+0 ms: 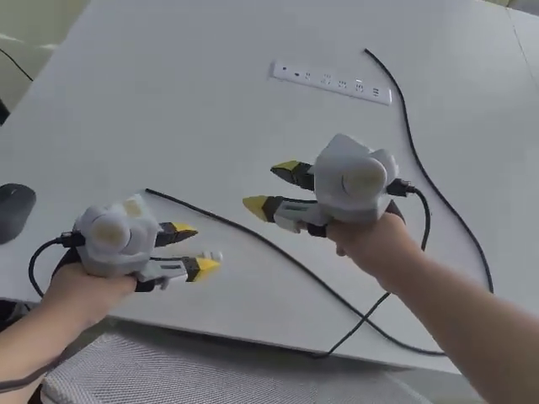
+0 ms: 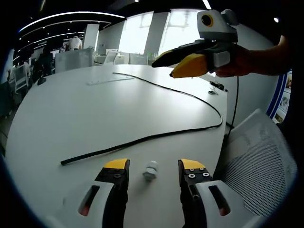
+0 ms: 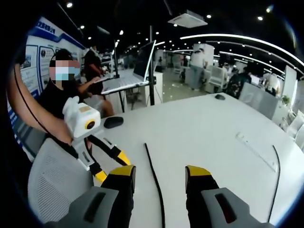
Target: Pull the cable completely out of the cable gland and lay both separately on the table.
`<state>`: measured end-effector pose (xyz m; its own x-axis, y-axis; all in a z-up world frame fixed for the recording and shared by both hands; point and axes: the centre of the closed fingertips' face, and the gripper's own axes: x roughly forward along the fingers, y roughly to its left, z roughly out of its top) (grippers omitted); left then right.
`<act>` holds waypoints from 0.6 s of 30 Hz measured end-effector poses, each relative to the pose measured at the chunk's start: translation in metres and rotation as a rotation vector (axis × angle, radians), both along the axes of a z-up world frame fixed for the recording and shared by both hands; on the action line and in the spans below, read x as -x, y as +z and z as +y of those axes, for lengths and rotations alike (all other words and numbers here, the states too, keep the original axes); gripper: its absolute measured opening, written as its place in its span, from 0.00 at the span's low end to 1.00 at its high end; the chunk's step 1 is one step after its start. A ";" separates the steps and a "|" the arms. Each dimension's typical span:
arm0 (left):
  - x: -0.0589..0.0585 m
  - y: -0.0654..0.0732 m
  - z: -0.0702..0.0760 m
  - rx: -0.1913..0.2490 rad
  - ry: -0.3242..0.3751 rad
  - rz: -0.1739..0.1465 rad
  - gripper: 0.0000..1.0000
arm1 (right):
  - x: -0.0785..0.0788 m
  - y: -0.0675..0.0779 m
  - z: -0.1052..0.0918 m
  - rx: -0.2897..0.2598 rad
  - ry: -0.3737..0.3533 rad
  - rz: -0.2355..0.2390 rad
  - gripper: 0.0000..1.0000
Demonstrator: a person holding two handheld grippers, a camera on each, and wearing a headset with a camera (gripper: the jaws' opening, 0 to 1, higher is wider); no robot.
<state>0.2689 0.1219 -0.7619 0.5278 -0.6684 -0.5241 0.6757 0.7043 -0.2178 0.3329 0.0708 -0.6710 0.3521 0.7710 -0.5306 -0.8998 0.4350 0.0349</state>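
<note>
Where the left gripper [image 1: 205,247] gapes wide at the table's [image 1: 168,109] near edge, the cable gland [image 1: 215,255] lies between its jaws, apart from the cable [image 1: 253,233]. Right gripper [image 1: 261,185] wide, empty. Power strip [image 1: 333,82] at the far edge.

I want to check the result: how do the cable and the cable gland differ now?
The cable is long, thin and black; the cable gland is small, stubby and white. The cable lies ahead of the left gripper; the cable gland sits between its open jaws. Both rest on the table, apart.
</note>
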 end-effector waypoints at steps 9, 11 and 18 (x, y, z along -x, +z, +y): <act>0.009 0.048 0.013 0.117 0.052 -0.004 0.55 | 0.016 0.022 -0.048 -0.084 -0.127 0.032 0.47; 0.012 0.056 0.015 0.133 0.050 -0.006 0.57 | 0.020 0.025 -0.059 -0.099 -0.154 0.039 0.48; 0.022 0.068 0.022 0.141 0.061 -0.011 0.60 | 0.038 0.027 -0.106 -0.156 -0.278 0.096 0.51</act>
<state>0.2470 0.1437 -0.6938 0.5750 -0.7013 -0.4213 0.6351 0.7073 -0.3106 0.2950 -0.0348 -0.6435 0.5145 0.7268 -0.4549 -0.7365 0.6463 0.1996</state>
